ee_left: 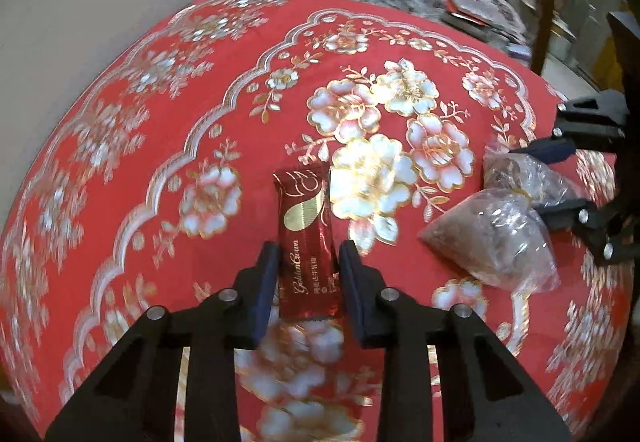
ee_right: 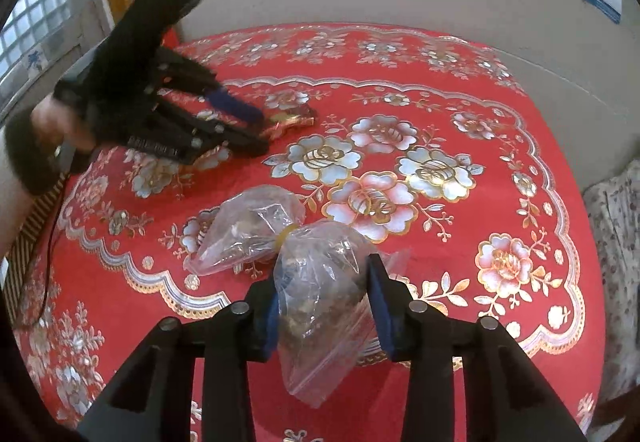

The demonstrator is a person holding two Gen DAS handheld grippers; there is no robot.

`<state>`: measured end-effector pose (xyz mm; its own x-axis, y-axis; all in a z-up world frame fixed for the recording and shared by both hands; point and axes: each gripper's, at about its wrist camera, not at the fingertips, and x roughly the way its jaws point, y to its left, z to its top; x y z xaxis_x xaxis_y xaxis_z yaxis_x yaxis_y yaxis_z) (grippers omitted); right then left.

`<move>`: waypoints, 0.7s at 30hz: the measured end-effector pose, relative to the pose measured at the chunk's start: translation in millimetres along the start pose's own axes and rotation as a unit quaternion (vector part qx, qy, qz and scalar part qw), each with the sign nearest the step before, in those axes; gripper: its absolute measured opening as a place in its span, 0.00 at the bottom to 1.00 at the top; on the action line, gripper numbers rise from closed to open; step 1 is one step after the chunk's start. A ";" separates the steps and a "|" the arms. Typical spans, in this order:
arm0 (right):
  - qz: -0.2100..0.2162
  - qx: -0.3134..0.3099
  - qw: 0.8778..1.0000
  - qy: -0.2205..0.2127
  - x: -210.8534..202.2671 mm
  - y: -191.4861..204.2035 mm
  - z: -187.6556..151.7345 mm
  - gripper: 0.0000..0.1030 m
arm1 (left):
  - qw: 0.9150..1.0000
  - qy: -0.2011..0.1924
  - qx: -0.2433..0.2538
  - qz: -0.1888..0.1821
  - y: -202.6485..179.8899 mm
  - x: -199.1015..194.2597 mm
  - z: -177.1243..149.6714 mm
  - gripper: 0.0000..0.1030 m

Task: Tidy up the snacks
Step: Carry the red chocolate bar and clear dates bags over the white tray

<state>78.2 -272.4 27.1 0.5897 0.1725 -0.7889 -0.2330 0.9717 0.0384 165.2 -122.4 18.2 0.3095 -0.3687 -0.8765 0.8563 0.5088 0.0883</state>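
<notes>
left claw [ee_left: 308, 274]: half open, snack bar [ee_left: 307, 238] straddled between pads on worktop [ee_left: 120, 162], grip unconfirmed | bar: light, slick foil, crushable, best taken mid-length | right claw [ee_right: 326, 302]: part open around clear bag [ee_right: 320, 306], soft, shifting; second bag [ee_right: 248, 234] just ahead-left

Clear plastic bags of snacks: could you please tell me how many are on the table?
2. One clear bag sits between the right gripper fingers; the second bag lies just beyond it, toward the left gripper. They appear tied together at a yellow band.
</notes>
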 end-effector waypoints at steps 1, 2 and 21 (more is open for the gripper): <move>-0.003 0.004 1.000 -0.001 -0.2 0.4 -0.4 0.36 | 1.000 0.004 -0.022 0.004 -0.1 -0.4 -0.5 0.28; -0.006 0.006 1.000 -0.001 -0.4 1.7 -0.8 0.36 | 0.999 0.006 -0.043 0.001 1.8 0.6 -0.2 0.28; -0.014 0.033 0.999 -0.012 -9.3 8.2 -10.8 0.35 | 0.979 -0.001 -0.193 0.059 -4.2 6.4 7.0 0.24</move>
<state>62.4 -267.8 28.1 0.6133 0.1472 -0.7760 -0.1641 0.9848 0.0571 166.4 -132.3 15.5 0.3983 -0.2901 -0.8702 0.5948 0.8039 0.0042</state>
